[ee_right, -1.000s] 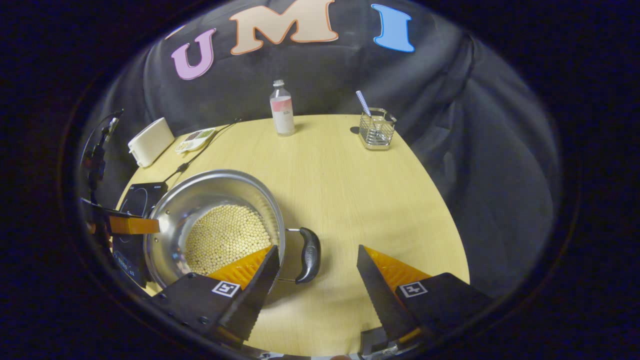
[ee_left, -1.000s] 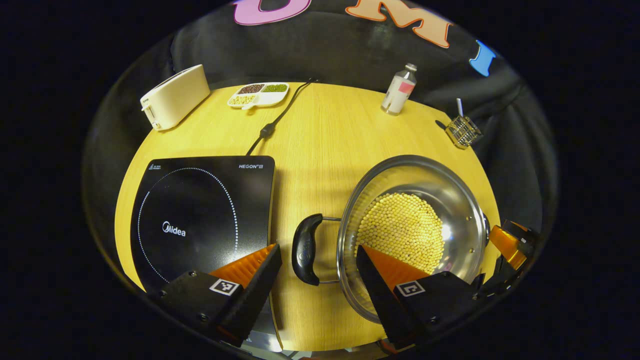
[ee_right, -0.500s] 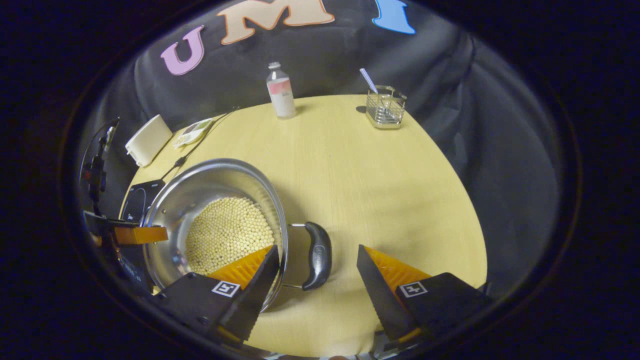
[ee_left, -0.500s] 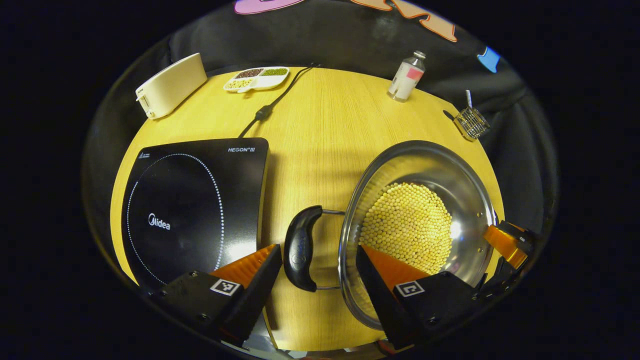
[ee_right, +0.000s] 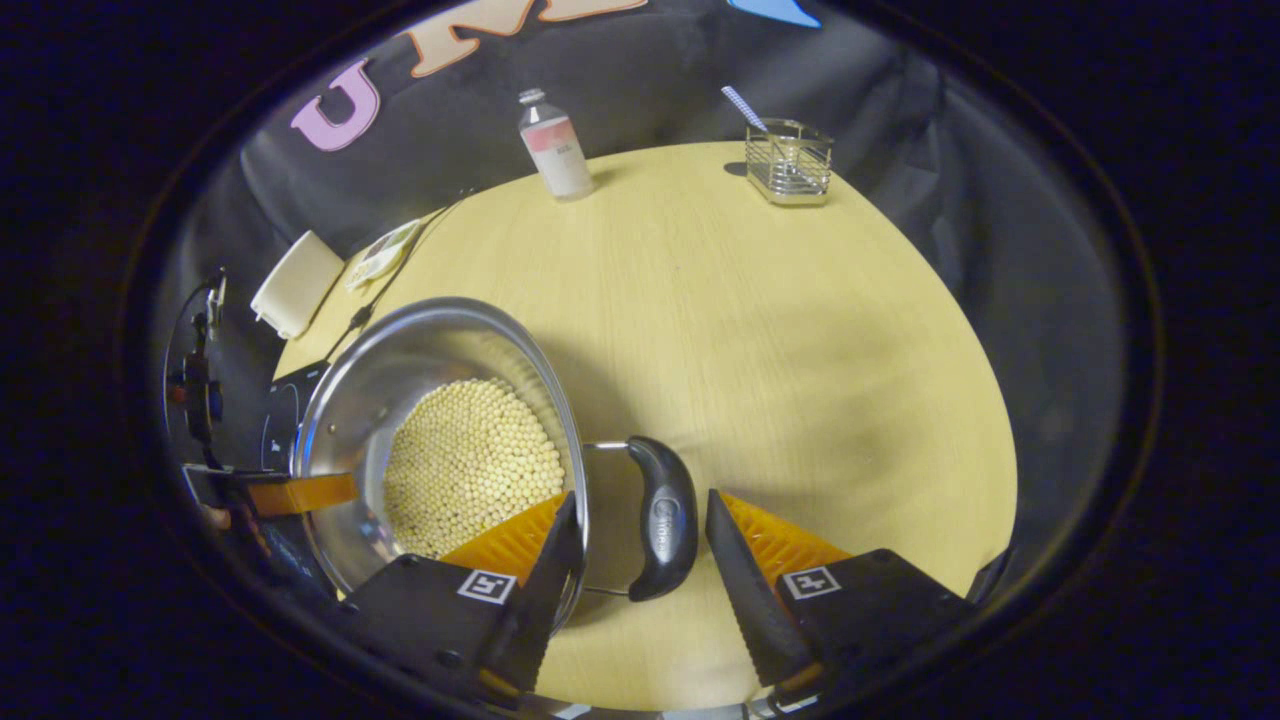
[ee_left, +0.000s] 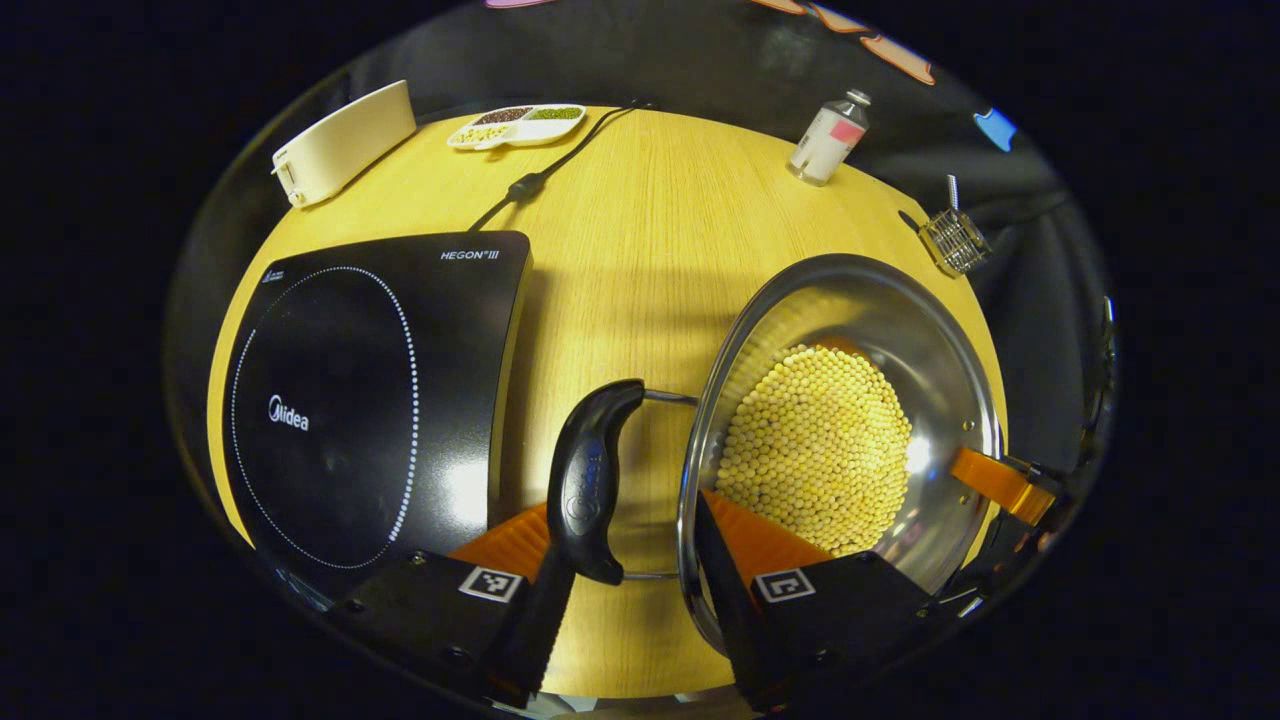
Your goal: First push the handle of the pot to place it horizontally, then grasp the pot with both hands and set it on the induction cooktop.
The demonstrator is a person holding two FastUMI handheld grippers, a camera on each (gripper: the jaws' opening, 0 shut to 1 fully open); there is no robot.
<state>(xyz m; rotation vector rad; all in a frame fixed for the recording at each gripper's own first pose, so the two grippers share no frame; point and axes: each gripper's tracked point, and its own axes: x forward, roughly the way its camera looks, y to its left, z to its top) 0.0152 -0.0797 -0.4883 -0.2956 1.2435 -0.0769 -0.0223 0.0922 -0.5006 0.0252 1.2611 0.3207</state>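
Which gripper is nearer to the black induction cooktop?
Left. The left gripper straddles the steel pot's handle beside the black induction cooktop; the right gripper is at the pot's far handle.

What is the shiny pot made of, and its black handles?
The pot looks like polished steel: its wall mirrors light. The handle looks like glossy black plastic on thin metal wire, though I can't be sure. The table shows wood grain.

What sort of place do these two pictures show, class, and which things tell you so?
Probably a mock kitchen set up in a recording booth: a round wooden table draped behind with black cloth carries an induction cooktop, a steel pot of pale beans, and a toaster.
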